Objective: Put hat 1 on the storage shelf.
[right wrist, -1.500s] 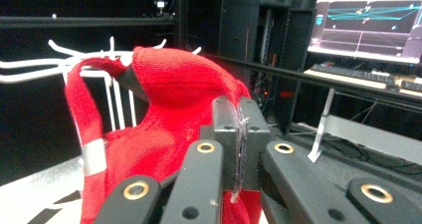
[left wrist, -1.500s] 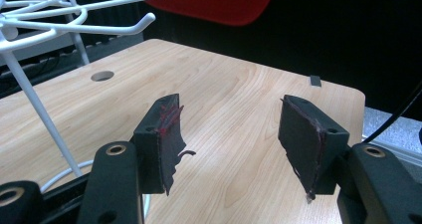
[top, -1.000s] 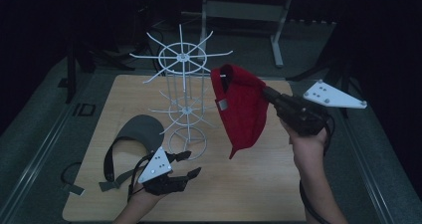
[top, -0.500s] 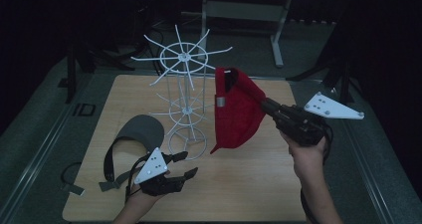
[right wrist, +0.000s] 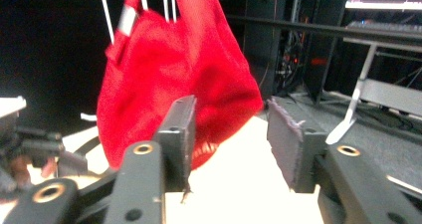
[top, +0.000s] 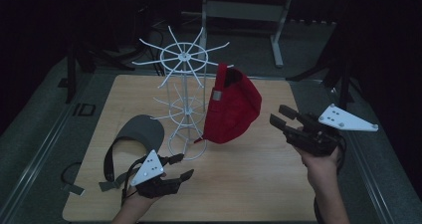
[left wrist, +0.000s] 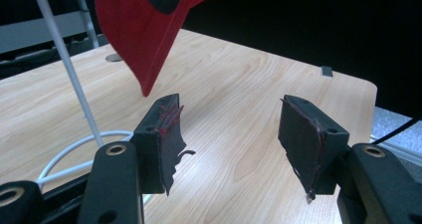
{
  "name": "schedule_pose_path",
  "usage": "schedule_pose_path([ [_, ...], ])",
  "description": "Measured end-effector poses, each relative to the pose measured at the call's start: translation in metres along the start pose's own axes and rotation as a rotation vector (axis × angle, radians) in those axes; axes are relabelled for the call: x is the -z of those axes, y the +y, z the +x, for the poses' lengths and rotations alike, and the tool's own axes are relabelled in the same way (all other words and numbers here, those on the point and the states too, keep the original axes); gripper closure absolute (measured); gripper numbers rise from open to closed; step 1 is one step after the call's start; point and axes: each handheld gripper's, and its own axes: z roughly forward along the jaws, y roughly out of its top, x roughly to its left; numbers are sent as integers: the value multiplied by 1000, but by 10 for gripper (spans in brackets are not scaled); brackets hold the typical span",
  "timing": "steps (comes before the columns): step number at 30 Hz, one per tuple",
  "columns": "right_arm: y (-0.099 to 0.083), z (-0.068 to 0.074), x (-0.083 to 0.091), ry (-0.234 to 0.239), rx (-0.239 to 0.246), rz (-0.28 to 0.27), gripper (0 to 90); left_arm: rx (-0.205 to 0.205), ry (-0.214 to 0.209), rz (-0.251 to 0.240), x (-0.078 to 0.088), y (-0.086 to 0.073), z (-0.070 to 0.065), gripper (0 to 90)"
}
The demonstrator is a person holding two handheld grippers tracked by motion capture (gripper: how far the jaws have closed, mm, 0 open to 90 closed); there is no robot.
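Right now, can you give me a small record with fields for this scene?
red cap: hangs on a top arm of the white wire rack
right claw: open, apart from the cap; jaws have just been opening, nothing between them
left claw: open, low over the wooden table, holds nothing
grey visor: lies on the table, left of the rack's base

A red cap (top: 233,107) is hung by its strap on an arm of the white wire rack (top: 185,92). The right gripper (top: 284,118) is held apart from it, its jaws just opened and empty. A grey visor (top: 135,133) is laid beside the left gripper (top: 180,167).
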Motion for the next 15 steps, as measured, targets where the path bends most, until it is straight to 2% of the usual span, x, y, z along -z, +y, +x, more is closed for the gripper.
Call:
schedule_pose_path([
  [3, -9, -4, 4, -1, 12, 42, 429, 4, 6, 4, 1, -2, 1, 428],
  [5, -16, -6, 6, -29, 13, 62, 385, 9, 7, 6, 3, -4, 2, 429],
  [7, -23, -9, 6, -31, 0, 94, 318, 12, 11, 8, 3, -5, 2, 429],
  [11, -42, -15, 7, -9, -19, 131, 237, 15, 15, 21, 4, -10, 3, 429],
  [15, -60, -19, 6, -21, -24, 173, 187, 24, 17, 21, 6, -15, 4, 429],
])
